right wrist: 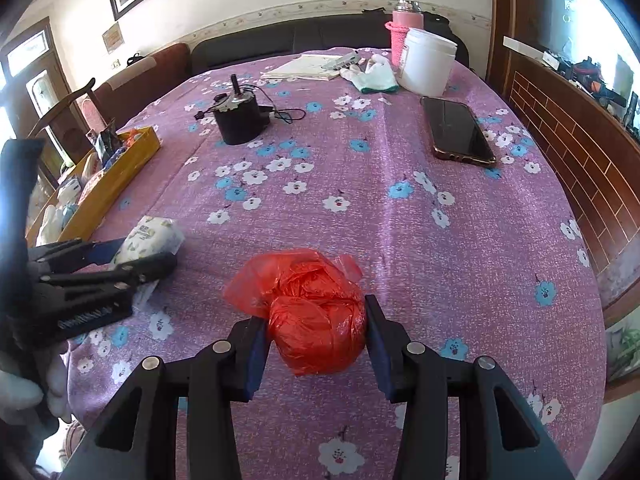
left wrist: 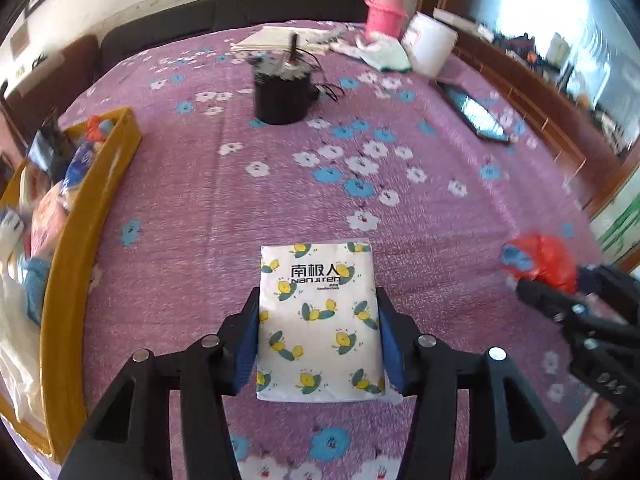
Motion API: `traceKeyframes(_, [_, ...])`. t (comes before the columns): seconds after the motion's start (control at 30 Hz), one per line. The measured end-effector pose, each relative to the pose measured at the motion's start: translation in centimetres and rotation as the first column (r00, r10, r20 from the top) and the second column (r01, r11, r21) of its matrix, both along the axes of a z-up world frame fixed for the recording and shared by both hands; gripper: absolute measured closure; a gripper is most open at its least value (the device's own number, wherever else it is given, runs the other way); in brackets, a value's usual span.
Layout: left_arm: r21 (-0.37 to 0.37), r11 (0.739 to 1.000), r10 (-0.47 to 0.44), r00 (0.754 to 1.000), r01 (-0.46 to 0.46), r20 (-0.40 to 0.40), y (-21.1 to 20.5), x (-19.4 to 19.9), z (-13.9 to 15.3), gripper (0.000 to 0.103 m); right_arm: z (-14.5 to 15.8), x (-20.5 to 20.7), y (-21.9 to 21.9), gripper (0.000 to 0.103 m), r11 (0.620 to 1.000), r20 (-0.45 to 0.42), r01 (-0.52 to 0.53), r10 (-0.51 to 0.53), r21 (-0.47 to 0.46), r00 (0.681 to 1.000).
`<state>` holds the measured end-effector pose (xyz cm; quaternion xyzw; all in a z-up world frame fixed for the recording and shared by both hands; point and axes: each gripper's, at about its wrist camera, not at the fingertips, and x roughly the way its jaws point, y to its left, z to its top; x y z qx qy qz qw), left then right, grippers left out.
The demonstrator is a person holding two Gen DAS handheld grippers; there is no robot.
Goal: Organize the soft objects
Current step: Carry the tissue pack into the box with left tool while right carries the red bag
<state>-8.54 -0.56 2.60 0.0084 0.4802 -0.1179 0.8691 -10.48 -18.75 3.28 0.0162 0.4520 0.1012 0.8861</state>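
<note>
Your tabletop (right wrist: 460, 240) is covered w/ a purple floral cloth, and everything sits on that. Biggest container is the yellow tray (left wrist: 86, 216) along the left edge: it's packed w/ soft stuff, incl. white plastic, a blue fuzzy piece, a pinkish bundle, sth blue-and-white and an orange bit at the far end; can't ID each item. At the far end you've got a white tub (right wrist: 426, 62) w/ lid on, contents hidden, just beside a pink flask (right wrist: 406, 26) in a pink knit sleeve, w/ a pale glove (right wrist: 374, 74) in front and papers (right wrist: 308, 67) to its left. Mid-table stands a black round canister (right wrist: 239, 120) w/ a stub on top and wires trailing; a dark phone (right wrist: 458, 130) lies flat, well apart on the right. Your left gripper (left wrist: 318, 316) is clamped on the tissue pack (left wrist: 318, 320), white w/ lemon print, both blue pads pressing its long sides, near the front edge. Your right gripper (right wrist: 316, 330) is clamped on the red plastic bag (right wrist: 312, 316), balled up, pads against both sides, front centre.
</note>
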Motion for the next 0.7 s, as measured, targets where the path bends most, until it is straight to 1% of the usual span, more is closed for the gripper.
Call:
traceKeyframes(0.07, [-0.045,0.998,0.035,0.999,-0.034,0.017,2.1,-0.6,1.2,0.052,0.3,-0.2,0.8,0.056,1.000,0.005,-0.012,0.012,-0.002,1.000])
traceKeyframes(0.13, [-0.074,0.995,0.074,0.997,-0.071,0.036,4.2,-1.5,2.4,0.052,0.7,-0.2,1.9,0.056,0.999,0.014,-0.033,0.033,-0.006,0.999])
traceKeyframes(0.27, [-0.095,0.982,0.170,0.982,-0.163,0.078,9.1,-3.2,4.5,0.052,1.5,-0.3,4.7,0.056,0.996,0.029,-0.088,0.088,-0.014,0.996])
traceKeyframes(0.37, [-0.094,0.961,0.267,0.959,-0.258,0.097,13.4,-4.6,5.5,0.051,2.1,-0.3,7.4,0.056,0.990,0.038,-0.137,0.138,-0.018,0.990])
traceKeyframes(0.43, [-0.088,0.940,0.338,0.936,-0.330,0.104,16.4,-5.3,5.8,0.051,2.5,-0.2,9.5,0.056,0.984,0.039,-0.178,0.179,-0.023,0.983])
traceKeyframes(0.53, [-0.078,0.900,0.436,0.893,-0.430,0.113,20.8,-6.2,6.0,0.051,2.9,-0.1,12.7,0.056,0.971,0.042,-0.234,0.236,-0.040,0.971])
traceKeyframes(0.63, [-0.075,0.866,0.500,0.858,-0.494,0.121,24.3,-6.9,5.8,0.051,3.5,-0.1,16.6,0.056,0.951,0.047,-0.302,0.305,-0.065,0.951])
traceKeyframes(0.7, [-0.084,0.851,0.526,0.842,-0.519,0.119,25.8,-7.0,5.6,0.051,3.9,-0.1,19.0,0.056,0.937,0.053,-0.341,0.346,-0.078,0.937])
